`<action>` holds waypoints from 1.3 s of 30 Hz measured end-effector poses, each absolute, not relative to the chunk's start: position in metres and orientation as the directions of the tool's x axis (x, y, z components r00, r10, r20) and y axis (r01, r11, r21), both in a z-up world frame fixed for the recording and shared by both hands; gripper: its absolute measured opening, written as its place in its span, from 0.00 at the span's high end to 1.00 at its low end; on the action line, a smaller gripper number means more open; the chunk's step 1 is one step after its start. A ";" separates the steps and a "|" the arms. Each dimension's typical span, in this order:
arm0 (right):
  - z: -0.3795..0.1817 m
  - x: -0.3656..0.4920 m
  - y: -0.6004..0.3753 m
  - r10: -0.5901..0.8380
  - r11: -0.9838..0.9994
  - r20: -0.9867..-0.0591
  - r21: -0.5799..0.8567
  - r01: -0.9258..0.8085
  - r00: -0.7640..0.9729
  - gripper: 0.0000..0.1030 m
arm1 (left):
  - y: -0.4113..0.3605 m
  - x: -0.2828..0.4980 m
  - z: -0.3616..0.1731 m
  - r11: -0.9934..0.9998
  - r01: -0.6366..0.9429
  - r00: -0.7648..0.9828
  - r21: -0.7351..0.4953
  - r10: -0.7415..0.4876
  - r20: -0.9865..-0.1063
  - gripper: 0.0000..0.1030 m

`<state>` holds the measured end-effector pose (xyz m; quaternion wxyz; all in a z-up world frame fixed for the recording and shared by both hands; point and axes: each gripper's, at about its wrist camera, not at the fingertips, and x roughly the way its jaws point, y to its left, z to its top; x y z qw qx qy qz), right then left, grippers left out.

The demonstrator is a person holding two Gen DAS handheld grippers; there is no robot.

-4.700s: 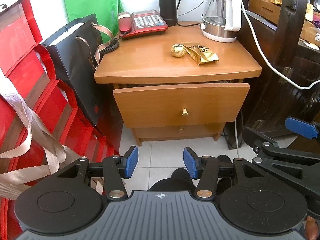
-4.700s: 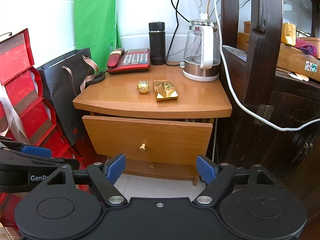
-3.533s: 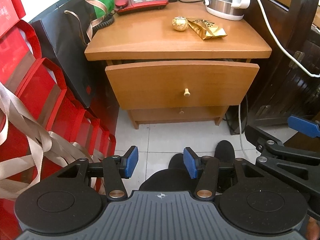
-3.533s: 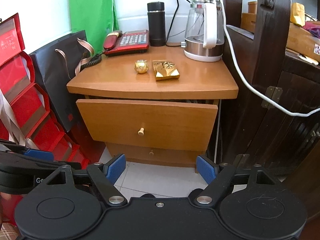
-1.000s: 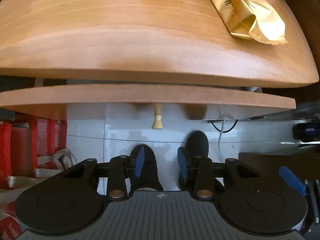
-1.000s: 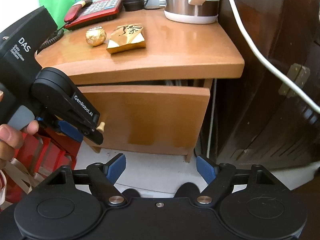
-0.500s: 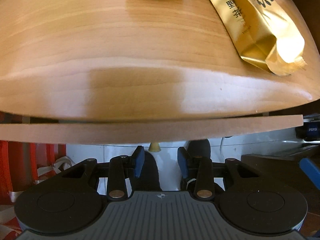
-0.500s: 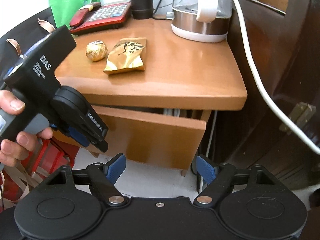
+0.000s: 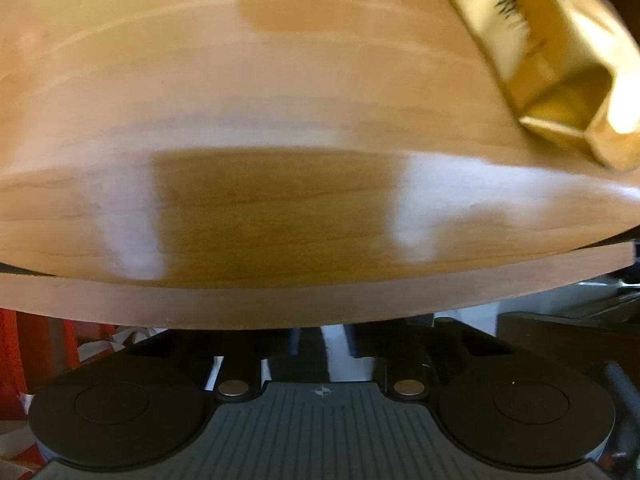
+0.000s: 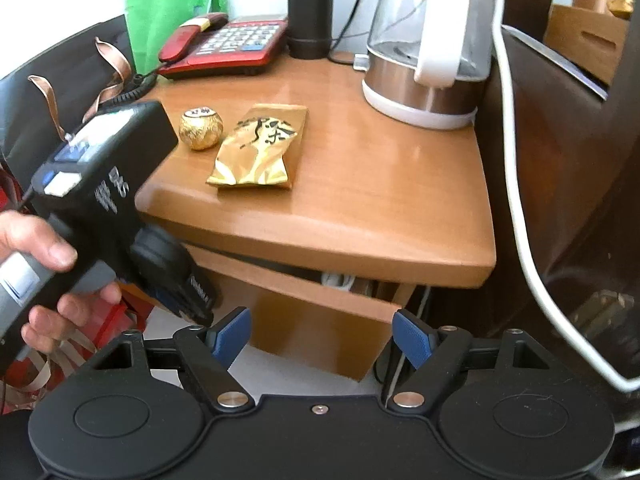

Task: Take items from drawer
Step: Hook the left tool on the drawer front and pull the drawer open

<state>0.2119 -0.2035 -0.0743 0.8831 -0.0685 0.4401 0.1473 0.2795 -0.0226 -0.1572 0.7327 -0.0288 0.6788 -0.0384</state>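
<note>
The nightstand's top drawer (image 10: 312,320) stands slightly ajar under the wooden top (image 10: 360,200). In the right wrist view a hand (image 10: 48,248) holds my left gripper (image 10: 200,312) pointing down against the drawer front, at the knob's place. The knob itself is hidden. In the left wrist view the drawer's top edge (image 9: 280,304) covers the tips of my left gripper (image 9: 328,336), whose jaws are closing to a narrow slit. My right gripper (image 10: 322,334) hovers open and empty before the drawer. A gold packet (image 10: 260,152) and a gold ball (image 10: 201,129) lie on top.
A red phone (image 10: 228,48), black flask (image 10: 310,8) and glass kettle (image 10: 428,52) stand at the back of the top. A white cable (image 10: 516,200) hangs along dark wooden furniture (image 10: 560,160) on the right. Red bags (image 10: 100,320) and a black bag (image 10: 60,80) crowd the left.
My left gripper has sunk close to the drawer front and its jaws have gone from apart to nearly together. The right gripper has risen and drawn nearer to the nightstand top.
</note>
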 end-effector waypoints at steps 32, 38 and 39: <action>-0.088 0.239 -0.192 0.275 0.856 -0.853 0.006 -0.517 0.444 0.26 | -0.019 0.256 -0.154 0.993 0.012 0.065 -0.119 -0.119 -0.991 0.88; -0.094 0.237 -0.185 0.289 0.838 -0.863 0.019 -0.545 0.414 0.34 | -0.022 0.251 -0.155 0.993 0.027 0.067 -0.114 -0.115 -0.991 0.88; -0.095 0.237 -0.184 0.290 0.834 -0.865 0.019 -0.551 0.409 0.35 | -0.022 0.250 -0.156 0.993 0.028 0.064 -0.115 -0.116 -0.991 0.88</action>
